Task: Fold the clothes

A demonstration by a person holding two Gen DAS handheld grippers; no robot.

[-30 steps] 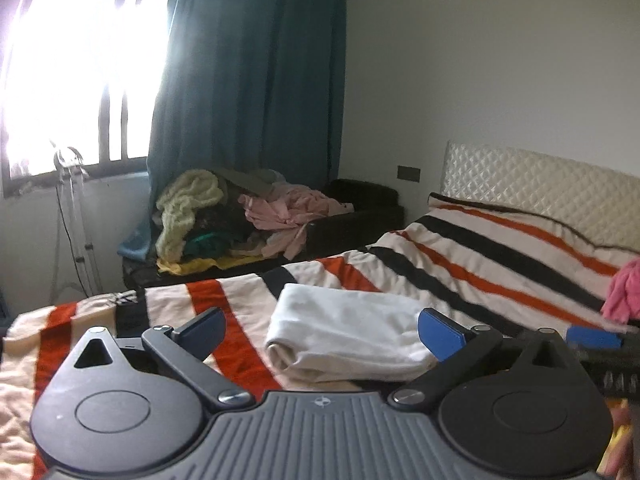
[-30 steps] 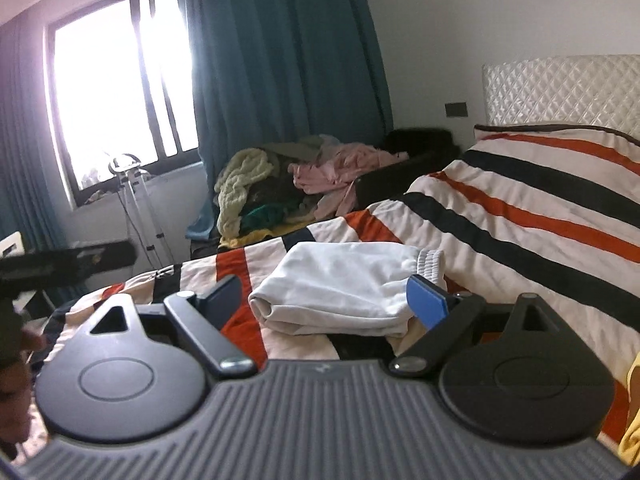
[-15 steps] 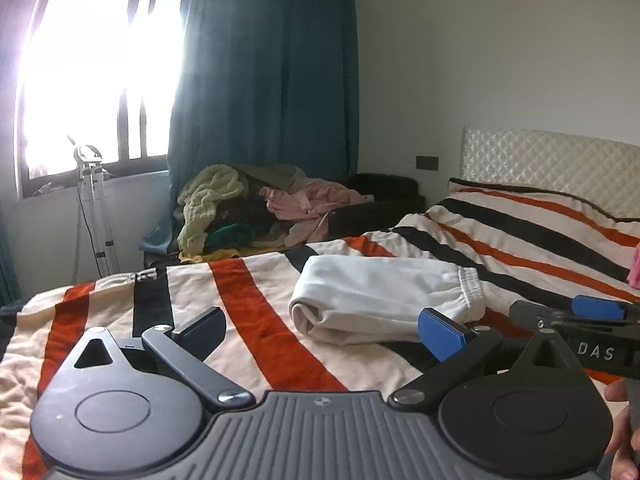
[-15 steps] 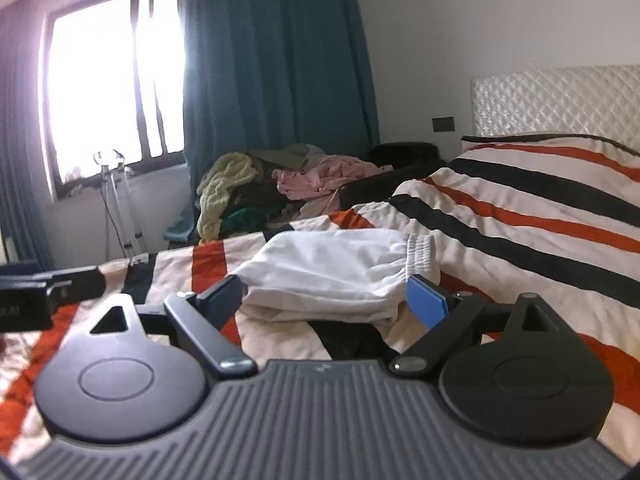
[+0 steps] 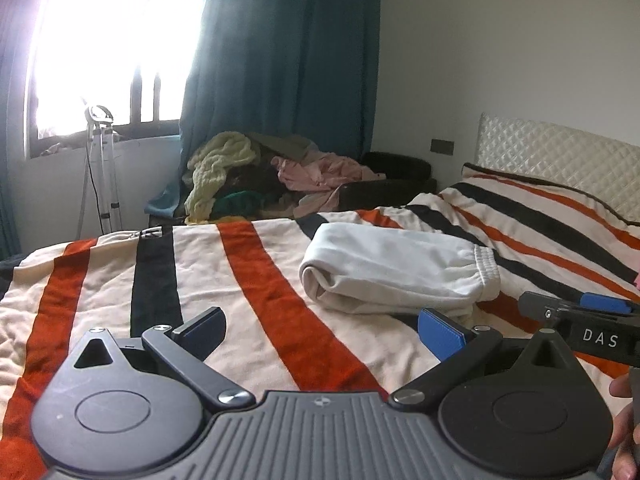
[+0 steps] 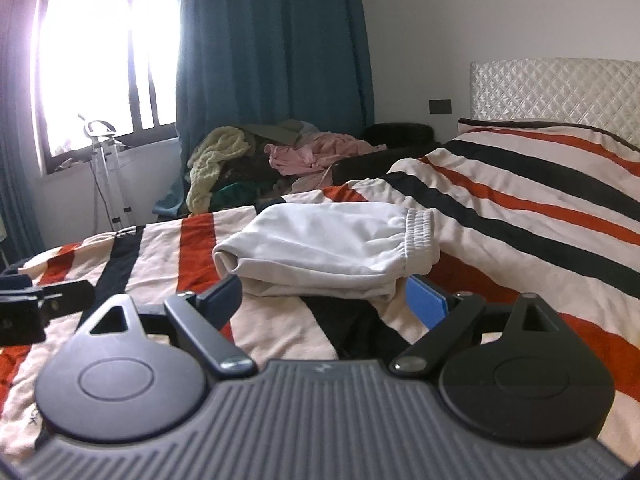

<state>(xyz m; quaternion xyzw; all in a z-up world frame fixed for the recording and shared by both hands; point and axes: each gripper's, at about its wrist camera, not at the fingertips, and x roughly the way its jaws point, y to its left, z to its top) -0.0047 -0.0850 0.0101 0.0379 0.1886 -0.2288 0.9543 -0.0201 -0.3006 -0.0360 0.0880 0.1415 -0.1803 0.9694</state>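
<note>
Bed (image 5: 260,280) covered by a cream blanket (image 6: 520,184) with orange and black stripes, running to a quilted white headboard (image 6: 560,88). One folded white garment (image 5: 392,276) lies flat on the blanket mid-bed, elastic waistband toward the headboard end, rolled fold toward the foot end.

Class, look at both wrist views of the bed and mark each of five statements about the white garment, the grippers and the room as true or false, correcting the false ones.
1. The white garment lies folded on the striped blanket. True.
2. The right gripper is clamped on the garment. False: its jaws stand open just short of it, holding nothing.
3. The left gripper is open and empty. True.
4. The clothes pile lies on the bed's headboard. False: it sits beyond the bed, by the teal curtain.
5. The garment's elastic band faces the window. False: it faces the headboard.
</note>
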